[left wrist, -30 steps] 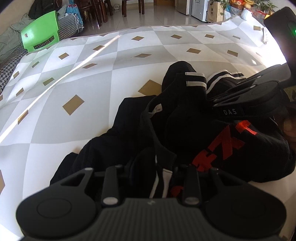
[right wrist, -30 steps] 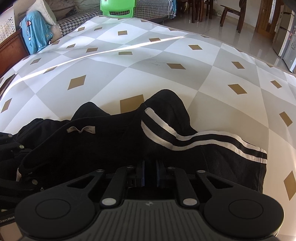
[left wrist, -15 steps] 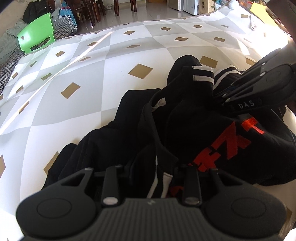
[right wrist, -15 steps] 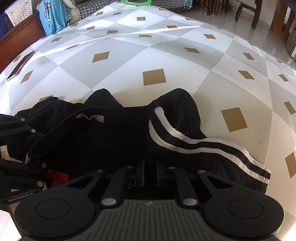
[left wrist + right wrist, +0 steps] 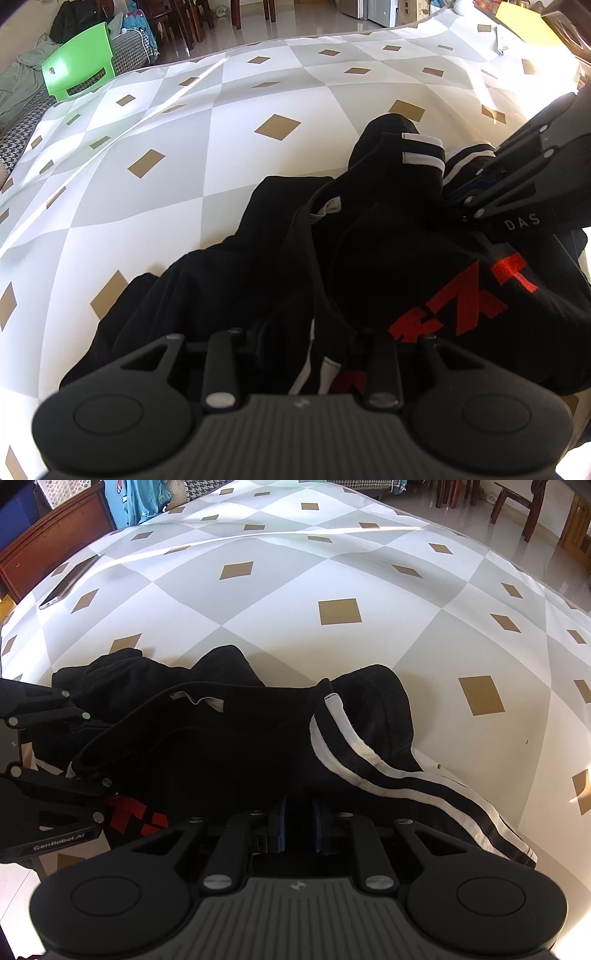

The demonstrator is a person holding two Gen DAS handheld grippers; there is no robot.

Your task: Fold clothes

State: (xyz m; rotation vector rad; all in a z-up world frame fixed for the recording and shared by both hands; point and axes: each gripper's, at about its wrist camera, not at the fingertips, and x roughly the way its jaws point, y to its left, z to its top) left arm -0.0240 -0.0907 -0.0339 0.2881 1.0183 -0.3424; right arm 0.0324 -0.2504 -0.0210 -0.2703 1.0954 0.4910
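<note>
A crumpled black garment (image 5: pixel 388 258) with a red print (image 5: pixel 472 306) and white stripes (image 5: pixel 369 768) lies on the diamond-patterned tablecloth (image 5: pixel 184 184). My left gripper (image 5: pixel 314 350) is shut on a fold near the print, its fingertips buried in the cloth. It also shows at the left of the right wrist view as the left gripper (image 5: pixel 99 749). My right gripper (image 5: pixel 300 823) grips the striped part of the garment (image 5: pixel 221 753). Its jaws are opening, with black cloth still between the blue pads (image 5: pixel 282 823). The right gripper (image 5: pixel 454 199) reaches in from the right in the left wrist view.
A flat grey device (image 5: pixel 68 583) lies near the table's far left edge. A green chair (image 5: pixel 79 59) stands beyond the far side, beside a sofa with clothes. Wooden chairs (image 5: pixel 517 506) stand on the tiled floor. Bare tablecloth (image 5: pixel 332 572) stretches beyond the garment.
Both grippers have dragged the garment across the cloth toward the near side, so the pattern has slid away. The right gripper's blue pads have parted a little.
</note>
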